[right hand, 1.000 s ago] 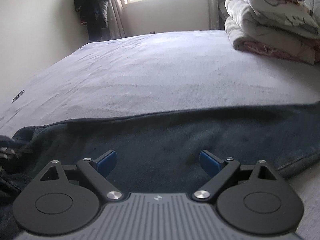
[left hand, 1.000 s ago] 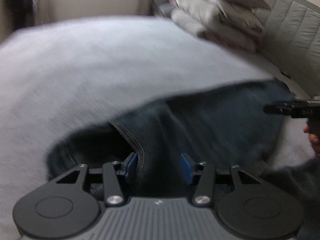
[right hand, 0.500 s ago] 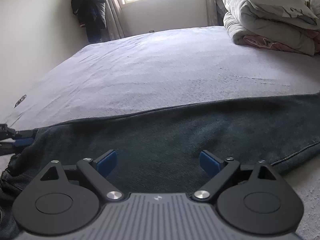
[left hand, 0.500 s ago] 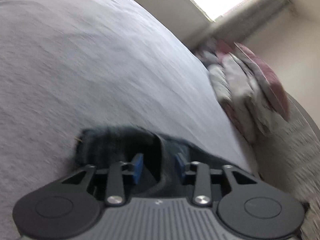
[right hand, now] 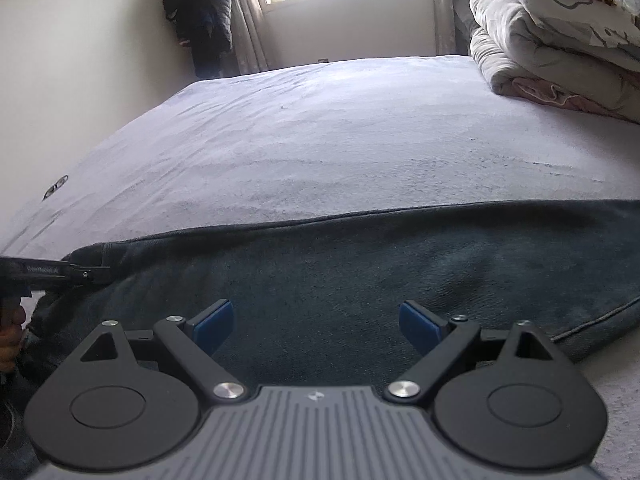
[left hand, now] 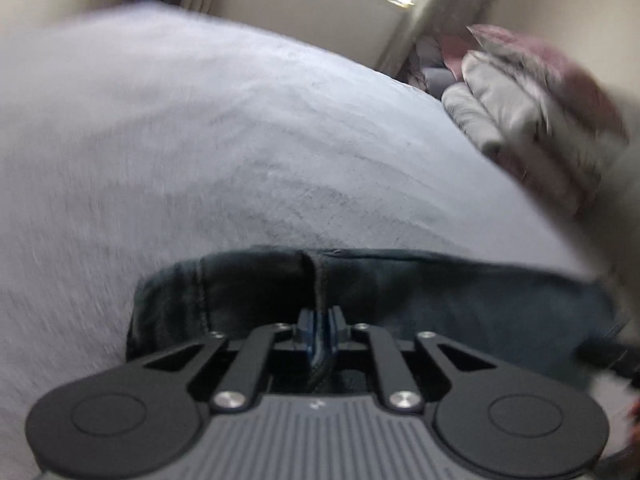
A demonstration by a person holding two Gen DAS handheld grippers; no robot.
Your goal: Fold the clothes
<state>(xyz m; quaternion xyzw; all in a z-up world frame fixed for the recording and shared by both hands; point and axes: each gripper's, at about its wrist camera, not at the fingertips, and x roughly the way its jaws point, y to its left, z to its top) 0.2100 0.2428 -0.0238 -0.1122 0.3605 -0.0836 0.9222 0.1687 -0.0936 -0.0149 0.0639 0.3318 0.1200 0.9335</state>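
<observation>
My left gripper point(left hand: 320, 320), jaws just closing, pinches fold of dark jeans point(right hand: 360, 272) at one end. My right gripper point(right hand: 316, 322) hangs wide above jeans, spread across grey bed point(right hand: 340, 132). Folded quilts point(right hand: 560, 48) far right, clear of path.

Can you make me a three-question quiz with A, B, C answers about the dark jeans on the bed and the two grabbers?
1. Where do the jeans lie?
A on the bed
B on a chair
C on the floor

2. What colour are the right gripper pads?
A red
B blue
C yellow

3. What is the left gripper doing?
A standing wide open
B pinching a fold of the jeans
C holding a pillow

Answers: 1 A, denim spreads over the grey cover. 2 B, both pads look blue. 3 B, its jaws have just been closing, with denim squeezed between them.
</observation>
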